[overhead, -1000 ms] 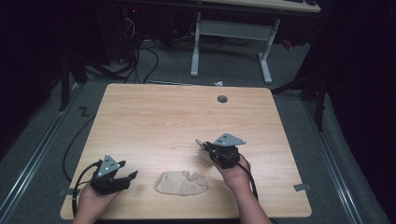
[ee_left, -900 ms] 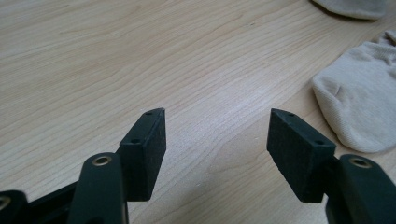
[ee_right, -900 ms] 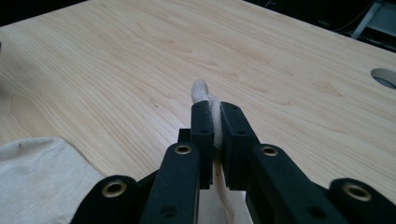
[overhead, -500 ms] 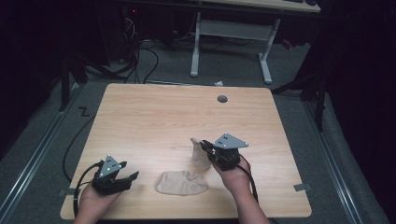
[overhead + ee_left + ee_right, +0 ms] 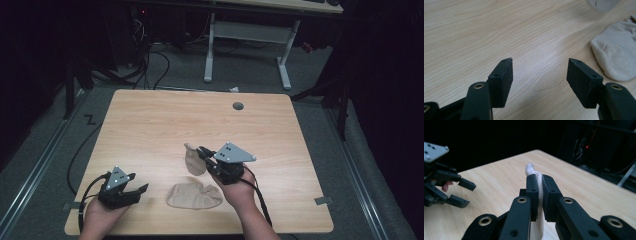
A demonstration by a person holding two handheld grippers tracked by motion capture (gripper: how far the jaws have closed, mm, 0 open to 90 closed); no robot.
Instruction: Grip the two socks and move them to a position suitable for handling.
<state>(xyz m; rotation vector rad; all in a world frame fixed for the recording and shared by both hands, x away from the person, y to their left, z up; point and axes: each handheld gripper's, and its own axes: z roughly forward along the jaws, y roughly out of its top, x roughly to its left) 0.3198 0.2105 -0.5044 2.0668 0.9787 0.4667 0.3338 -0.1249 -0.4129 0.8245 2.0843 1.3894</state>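
Pale wood table (image 5: 150, 125), limp beige sock (image 5: 193, 159) dangling from right gripper's (image 5: 202, 152) pinching fingers; left gripper (image 5: 137, 190) spread.

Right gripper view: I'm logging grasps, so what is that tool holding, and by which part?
The right tool is shut on a beige sock, pinched near its upper end; the rest hangs below the jaws, above the table.

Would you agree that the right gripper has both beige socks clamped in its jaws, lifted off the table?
Not quite: the right gripper clamps one sock, lifted off the table. The other sock lies flat on the table, as the high view shows.
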